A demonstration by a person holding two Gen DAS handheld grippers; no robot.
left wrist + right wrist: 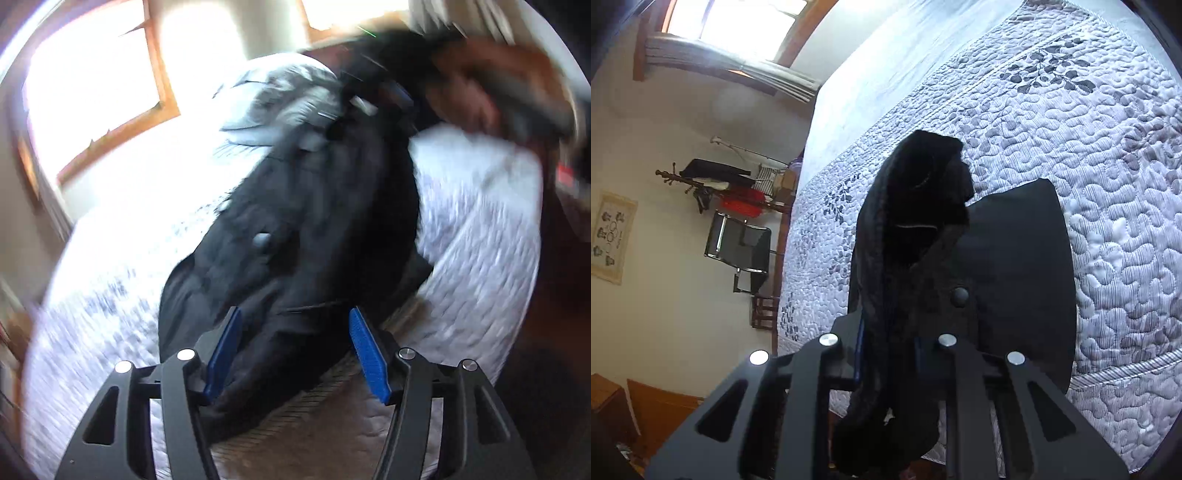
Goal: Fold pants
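One bunch of black pants (905, 258) is pinched tight in the right gripper (890, 354). It could slip out if the cloth is pulled hard, because it is thick and lumpy. The left gripper (295, 354) is apart and holds nothing. The pants stretch from 6 o'clock up to 12 o'clock on the quilted bed (1108, 184).

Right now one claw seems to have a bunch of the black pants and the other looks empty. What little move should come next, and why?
Probably bring the open left gripper down onto the pants and pinch the near edge. The right gripper is already shut on a bunched part of the pants, while the rest lies on the quilted bed. The blue pads stand apart, gripping nothing; a neat fold likely needs two holds.
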